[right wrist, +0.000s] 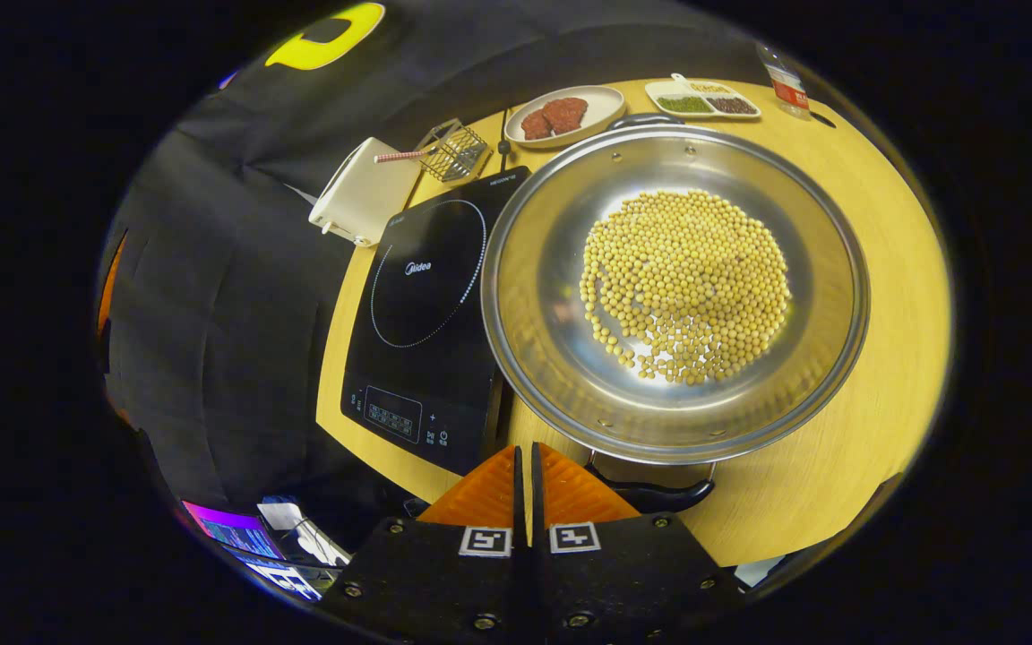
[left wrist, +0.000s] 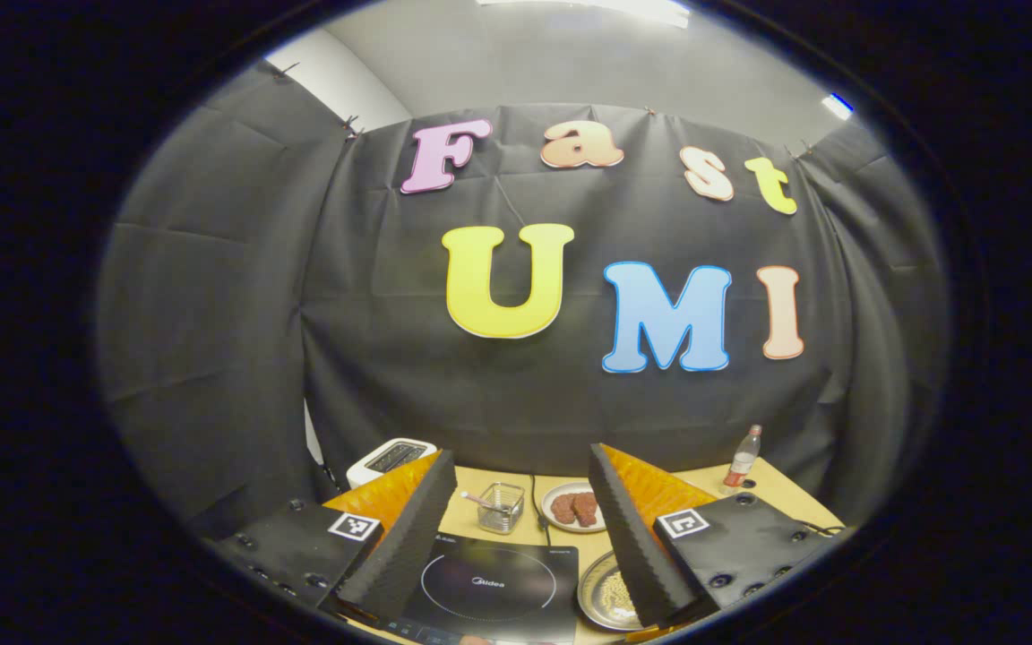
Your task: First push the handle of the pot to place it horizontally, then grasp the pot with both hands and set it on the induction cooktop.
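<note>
A wide steel pot (right wrist: 538,269) holding yellow beans (right wrist: 686,287) stands on the wooden table, right of the black induction cooktop (right wrist: 426,305). The pot's near black handle (right wrist: 659,493) points toward me and its far handle (right wrist: 646,118) lies at the opposite rim. My right gripper (right wrist: 525,455) is shut with nothing between its fingers, its tips just left of the near handle, close to the pot's rim. My left gripper (left wrist: 523,452) is open and held high, facing the booth wall, with the cooktop (left wrist: 489,587) and a slice of the pot (left wrist: 586,596) below it.
Behind the cooktop stand a white toaster (right wrist: 364,193), a wire basket (right wrist: 453,148) and a plate of meat (right wrist: 561,115). A divided tray (right wrist: 704,98) and a bottle (right wrist: 785,85) sit at the far edge. The table's near edge (right wrist: 391,466) runs just beyond my right fingers.
</note>
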Demonstrator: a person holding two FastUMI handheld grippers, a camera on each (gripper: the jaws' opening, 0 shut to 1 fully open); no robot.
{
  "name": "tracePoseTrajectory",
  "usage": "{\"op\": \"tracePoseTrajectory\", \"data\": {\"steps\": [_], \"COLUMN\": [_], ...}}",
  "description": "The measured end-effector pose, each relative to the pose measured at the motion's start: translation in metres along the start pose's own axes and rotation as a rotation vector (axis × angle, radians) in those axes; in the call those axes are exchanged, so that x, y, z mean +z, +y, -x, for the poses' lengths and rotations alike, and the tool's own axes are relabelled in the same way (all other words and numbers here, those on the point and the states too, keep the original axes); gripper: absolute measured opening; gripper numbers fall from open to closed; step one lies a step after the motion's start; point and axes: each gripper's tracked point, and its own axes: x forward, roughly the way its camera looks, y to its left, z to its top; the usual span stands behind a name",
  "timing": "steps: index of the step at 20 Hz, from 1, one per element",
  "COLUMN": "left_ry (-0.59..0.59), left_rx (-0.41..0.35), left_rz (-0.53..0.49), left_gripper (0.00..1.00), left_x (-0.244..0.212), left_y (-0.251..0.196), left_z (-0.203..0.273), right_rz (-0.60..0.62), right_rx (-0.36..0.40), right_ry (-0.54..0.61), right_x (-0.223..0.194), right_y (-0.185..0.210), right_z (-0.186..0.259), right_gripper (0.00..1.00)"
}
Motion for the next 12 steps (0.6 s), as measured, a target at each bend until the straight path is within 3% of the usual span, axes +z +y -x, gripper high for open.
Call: {"op": "tracePoseTrajectory", "data": {"steps": [4,9,12], "left_ry": [0.008,0.02,0.022], "left_rx": [0.006,-0.009,-0.03], "left_rz": [-0.005,-0.017,-0.019], "left_gripper": [0.95,0.95,0.95], "left_x": [-0.003,-0.002,-0.004], "left_y": [0.001,0.0,-0.005], "left_z": [0.002,0.004,0.008], "right_rz": [-0.054,-0.167,-0.184], "right_rx": [-0.026,0.014,0.0], "right_ry": [-0.005,-0.034,-0.04], "right_x": [-0.002,0.006,0.005], "right_y": [-0.009,-0.009,-0.015], "right_z": [-0.019,-0.023,-0.022], "right_gripper": [0.01,0.01,0.01]}}
